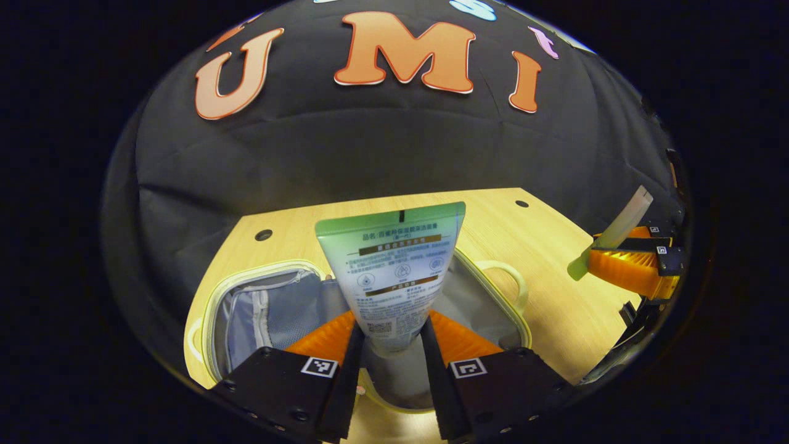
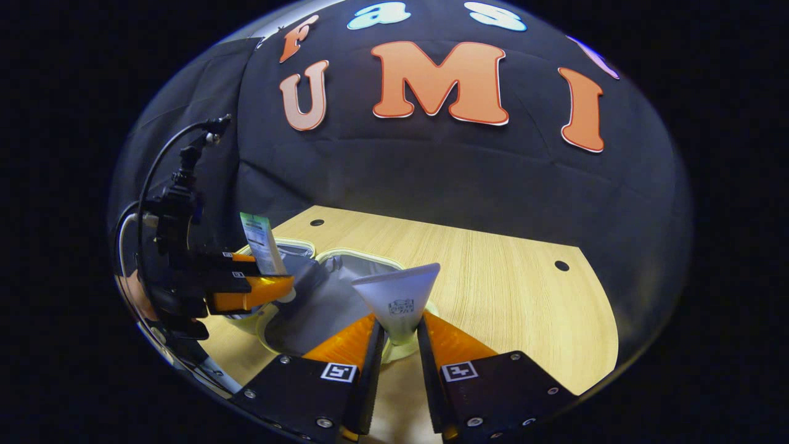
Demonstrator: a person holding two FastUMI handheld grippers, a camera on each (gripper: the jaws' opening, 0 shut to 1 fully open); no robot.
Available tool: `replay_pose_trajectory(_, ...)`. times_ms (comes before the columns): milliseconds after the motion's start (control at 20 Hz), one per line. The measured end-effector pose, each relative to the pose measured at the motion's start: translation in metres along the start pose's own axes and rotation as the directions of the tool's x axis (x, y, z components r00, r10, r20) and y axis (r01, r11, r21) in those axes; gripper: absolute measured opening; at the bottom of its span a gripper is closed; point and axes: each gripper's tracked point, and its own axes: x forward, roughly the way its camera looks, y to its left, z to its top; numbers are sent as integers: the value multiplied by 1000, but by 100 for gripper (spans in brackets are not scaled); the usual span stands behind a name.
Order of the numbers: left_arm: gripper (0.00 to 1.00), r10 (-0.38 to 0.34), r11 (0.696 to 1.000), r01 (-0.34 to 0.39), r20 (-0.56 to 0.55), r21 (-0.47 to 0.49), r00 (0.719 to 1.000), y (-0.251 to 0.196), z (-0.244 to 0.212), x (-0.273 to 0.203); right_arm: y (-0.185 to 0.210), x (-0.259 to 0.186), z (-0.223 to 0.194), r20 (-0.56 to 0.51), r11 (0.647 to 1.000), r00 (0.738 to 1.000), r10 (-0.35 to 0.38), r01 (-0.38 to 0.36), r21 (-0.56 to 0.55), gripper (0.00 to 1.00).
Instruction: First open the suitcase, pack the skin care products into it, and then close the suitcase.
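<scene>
While both pairs of my fingers are clamped on tubes, the open suitcase (image 1: pixel 271 308) lies below them on the tabletop (image 2: pixel 511 290).

Between my left gripper (image 1: pixel 391 345) fingers (image 1: pixel 327 339) stands a green-topped tube (image 1: pixel 394 271), pinched near its cap end, crimped end up, printed back facing the camera; it hangs over the suitcase's grey lined inside, where a mesh pocket and zip show on the left half. My right gripper (image 2: pixel 399 342) fingers (image 2: pixel 348 339) press on the neck of a pale tube (image 2: pixel 400 296), its flat crimped end fanned upward, just over the near rim of the suitcase. From the right gripper view, my left gripper sits to the left, over the case's far-left part, well apart from the right one. Pale yellow piping edges the suitcase, and a handle (image 1: pixel 508 277) sticks out on its right side. Light wood tabletop stretches to the right.
</scene>
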Motion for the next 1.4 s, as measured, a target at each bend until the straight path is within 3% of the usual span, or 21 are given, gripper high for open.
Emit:
replay_pose_trajectory(300,52,-112,993,106,-144,-52,983,-7,-30,27,27,7,-14,-69,999,997,-35,36,25,36)
replay_pose_trajectory(700,52,-143,980,85,-337,-180,931,-17,-74,50,45,28,-18,-143,998,987,68,-66,23,36)
replay_pose_trajectory(750,52,-144,979,83,-346,-187,927,-19,-77,55,45,33,-20,-150,997,986,79,-76,26,31)
replay_pose_trajectory(1000,52,-89,982,9,-423,-187,902,-20,-87,75,36,47,-23,-174,994,979,110,-111,8,36)
replay_pose_trajectory(1050,51,-69,985,-5,-414,-175,908,-19,-81,83,35,48,-26,-179,993,977,118,-119,4,36)
replay_pose_trajectory(1200,52,-2,986,-80,-487,-148,873,-16,-94,92,31,54,-30,-191,991,973,129,-133,-8,36)
replay_pose_trajectory(1400,54,75,980,-159,-522,-118,850,-10,-99,100,30,60,-34,-209,988,967,147,-152,-7,36)
